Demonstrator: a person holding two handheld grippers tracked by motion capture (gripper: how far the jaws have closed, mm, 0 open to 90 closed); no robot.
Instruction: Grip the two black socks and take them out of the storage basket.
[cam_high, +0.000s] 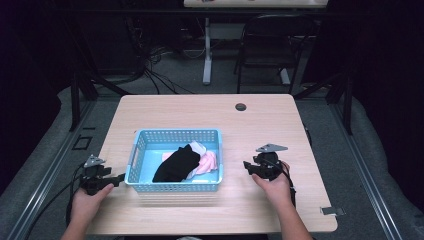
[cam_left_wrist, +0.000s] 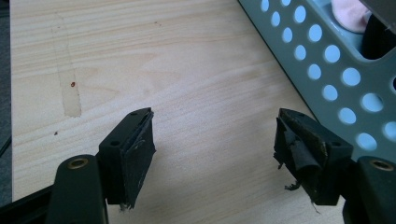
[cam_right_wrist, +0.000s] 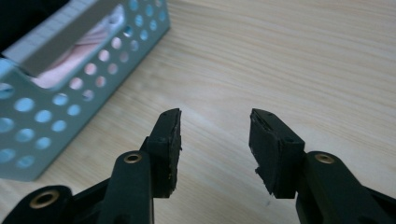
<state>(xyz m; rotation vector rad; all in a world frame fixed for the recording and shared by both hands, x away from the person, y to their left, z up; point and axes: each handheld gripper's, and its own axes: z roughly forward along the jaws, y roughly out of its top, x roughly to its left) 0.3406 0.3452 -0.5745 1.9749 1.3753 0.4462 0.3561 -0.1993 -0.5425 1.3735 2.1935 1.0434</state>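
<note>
Two tools flank the work, one on each side of a blue perforated basket that stands near the front middle of the desk.

1. Left tool. It rests low at the basket's front left corner, held in the person's left hand. Its jaws stand spread, with bare wood between them and nothing pinched. In the left gripper view the left tool has the basket wall just beside one jaw; whether the jaw touches the wall cannot be told. This placement likely lets the tool steady or take the basket's edge.

2. Right tool. It sits to the right of the basket, clear of it, held in the right hand. Its jaws are spread wide and empty. In the right gripper view the right tool points over open desk, with the basket's corner off to one side. The wide opening suits a reach for soft, bulky cloth.

3. Basket contents. A black garment lies heaped in the middle, draped over a pink garment and a white piece toward the right end. The black piece, being on top, is probably the first one reachable.

4. Far zone. A dark grommet is set in the desk's far edge. Beyond the desk stand a black chair and a tangle of floor cables.
</note>
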